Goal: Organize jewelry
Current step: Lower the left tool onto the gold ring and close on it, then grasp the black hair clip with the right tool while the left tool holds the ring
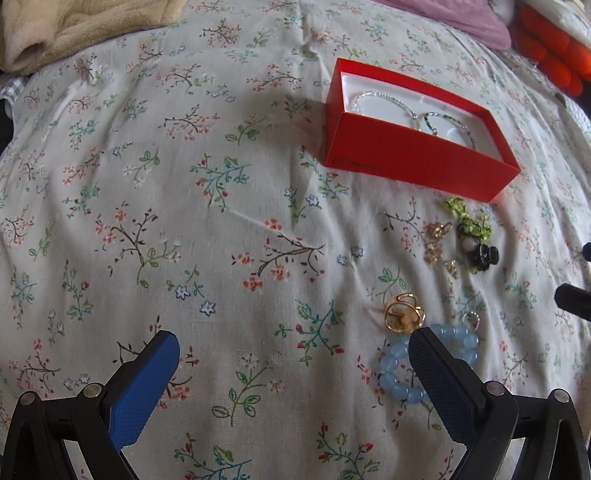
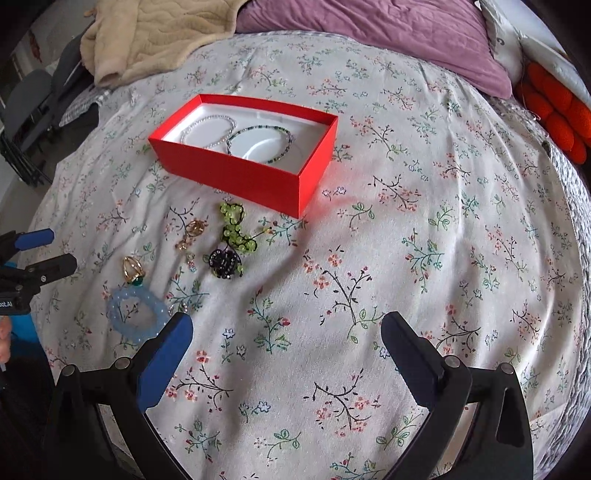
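A red box (image 1: 413,155) (image 2: 236,173) with a white lining lies on the floral bedsheet and holds two beaded necklaces (image 2: 255,142). In front of it lie loose pieces: a green bead string (image 1: 472,221) (image 2: 236,229), a black bead cluster (image 1: 484,254) (image 2: 221,262), small gold earrings (image 1: 437,240) (image 2: 190,234), a gold ring (image 1: 404,317) (image 2: 133,269) and a pale blue bead bracelet (image 1: 399,369) (image 2: 135,314). My left gripper (image 1: 295,350) is open; its right finger covers part of the bracelet. My right gripper (image 2: 286,332) is open over bare sheet, right of the bracelet.
A beige blanket (image 2: 155,33) and a purple pillow (image 2: 388,33) lie at the bed's far end. An orange knitted item (image 2: 557,114) sits at the right edge. The left gripper's fingers (image 2: 40,254) show at the left of the right wrist view.
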Motion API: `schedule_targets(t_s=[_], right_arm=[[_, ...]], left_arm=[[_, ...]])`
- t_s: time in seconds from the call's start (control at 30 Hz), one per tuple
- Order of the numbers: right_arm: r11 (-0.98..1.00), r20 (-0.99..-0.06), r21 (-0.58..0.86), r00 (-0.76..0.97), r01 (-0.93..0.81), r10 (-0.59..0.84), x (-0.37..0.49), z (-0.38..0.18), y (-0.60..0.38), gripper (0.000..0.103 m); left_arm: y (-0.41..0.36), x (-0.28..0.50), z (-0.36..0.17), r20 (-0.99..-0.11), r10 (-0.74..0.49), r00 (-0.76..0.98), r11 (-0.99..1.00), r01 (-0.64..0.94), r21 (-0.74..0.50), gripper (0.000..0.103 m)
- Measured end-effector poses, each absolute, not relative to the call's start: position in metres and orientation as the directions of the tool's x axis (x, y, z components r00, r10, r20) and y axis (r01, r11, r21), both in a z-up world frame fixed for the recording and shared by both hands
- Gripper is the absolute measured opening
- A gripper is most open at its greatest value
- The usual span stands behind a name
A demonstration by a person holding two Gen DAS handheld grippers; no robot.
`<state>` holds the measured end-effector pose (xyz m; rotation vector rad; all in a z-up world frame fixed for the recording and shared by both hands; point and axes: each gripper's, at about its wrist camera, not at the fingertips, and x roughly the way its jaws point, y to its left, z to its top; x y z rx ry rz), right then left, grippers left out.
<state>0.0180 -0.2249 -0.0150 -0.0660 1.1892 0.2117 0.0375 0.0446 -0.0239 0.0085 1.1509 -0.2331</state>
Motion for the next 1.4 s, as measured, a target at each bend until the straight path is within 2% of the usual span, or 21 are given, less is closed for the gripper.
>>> schedule_targets(t_s=[0.17,0.33,0.47,0.73,0.83,0.9,1.07,1.23,1.4], right_arm=[[0.978,-0.938,0.064,0.323,-0.198,0.127,0.017,-0.022,-0.223,0.103],[0.978,-0.946,0.077,0.297,-0.192,0.132,0.017,-0.028,-0.223,0.103],[0.979,-0.945,0.09,0.296,-0.185,0.143,0.018,-0.032,-0.22,0.103],[0.971,-0.918,0.197,0.322,-0.134,0.231,0.031,-0.034,-0.214,0.103],[0.969,-0.917,0.202,0.321,-0.142,0.239,0.034,-0.035,-0.208,0.102],[0.968,-0.916,0.203,0.321,-0.146,0.241,0.035,-0.037,-0.205,0.102],[0.966,-0.912,0.22,0.321,-0.139,0.254,0.039,-0.04,-0.202,0.096],[0.956,-0.904,0.272,0.311,-0.106,0.292,0.045,-0.044,-0.205,0.082],[0.949,-0.897,0.304,0.312,-0.08,0.313,0.05,-0.045,-0.205,0.077]], left_arm=[[0.033,0.033,-0.034,-0.896,-0.289,0.337,0.944,0.256,-0.208,0.093],[0.007,0.024,-0.038,-0.873,-0.364,0.323,0.89,0.398,-0.224,0.084],[-0.013,0.022,-0.049,-0.874,-0.358,0.329,0.861,0.477,-0.174,0.073],[-0.022,0.038,-0.061,-0.866,-0.336,0.371,0.873,0.468,-0.138,0.052],[-0.025,0.042,-0.061,-0.864,-0.331,0.381,0.875,0.466,-0.13,0.04],[-0.028,0.043,-0.062,-0.867,-0.325,0.377,0.874,0.469,-0.124,0.029],[-0.035,0.038,-0.062,-0.869,-0.3,0.393,0.868,0.491,-0.077,0.029],[-0.03,0.036,-0.057,-0.868,-0.285,0.406,0.875,0.479,-0.064,0.029],[-0.022,0.039,-0.054,-0.868,-0.272,0.416,0.892,0.447,-0.065,0.029]])
